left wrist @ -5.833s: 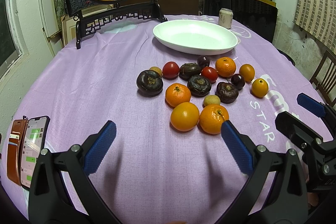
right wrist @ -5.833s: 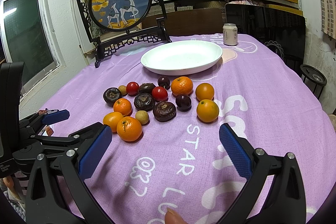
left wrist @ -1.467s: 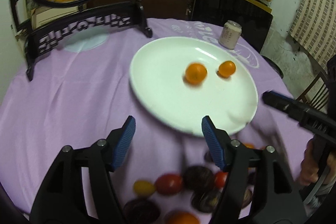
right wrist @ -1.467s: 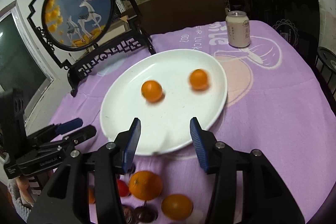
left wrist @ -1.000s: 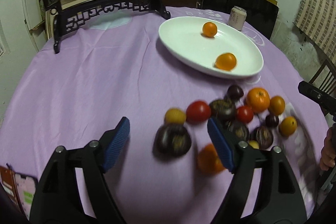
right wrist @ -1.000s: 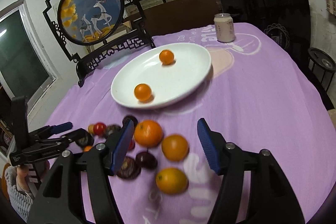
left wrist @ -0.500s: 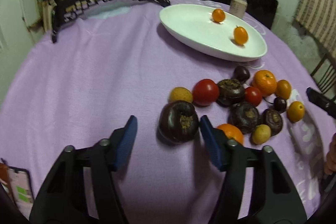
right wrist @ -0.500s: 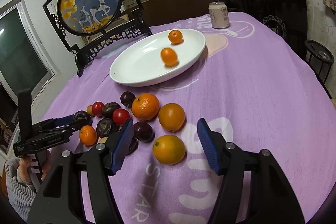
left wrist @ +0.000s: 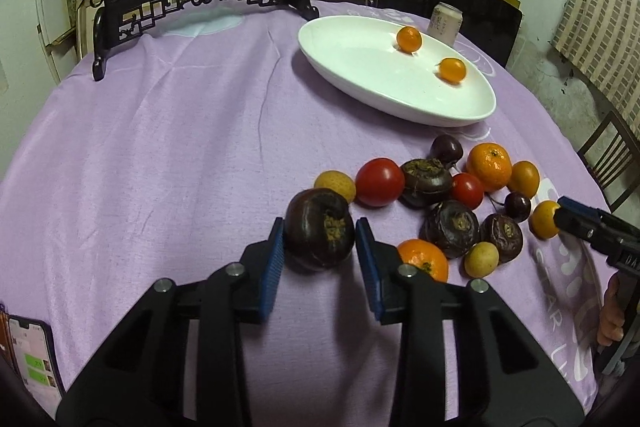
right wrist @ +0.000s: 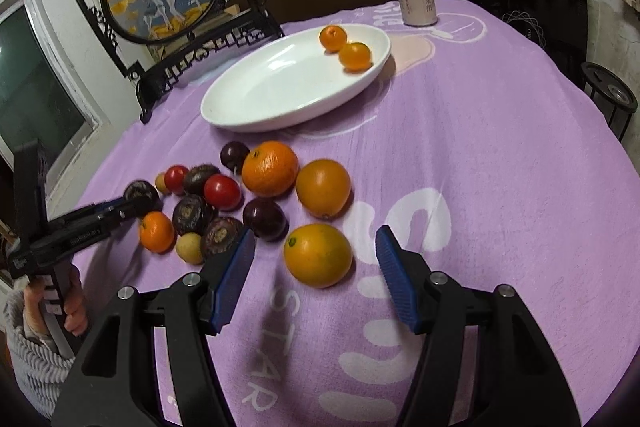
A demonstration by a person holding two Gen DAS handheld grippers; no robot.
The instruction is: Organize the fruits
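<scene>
Closely, left gripper (left wrist: 320, 241) clamped on wrinkled dark-purple round fruit (left wrist: 319, 233), right gripper (right wrist: 316, 261) spread apart around smooth orange (right wrist: 318, 255), glossy white oval plate (right wrist: 280, 87) beyond.

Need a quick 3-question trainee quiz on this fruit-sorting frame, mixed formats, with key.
1. True or false: the white oval plate holds three small orange fruits.
2. Multiple choice: what sits between the left gripper's blue fingers? A) the round red tomato B) the large dark purple wrinkled fruit C) the pale drink can
3. Fill in: the right gripper is open around a large ____ fruit lying on the purple tablecloth.

Key: 1 false, it holds two. 2 B. 3 orange.
</scene>
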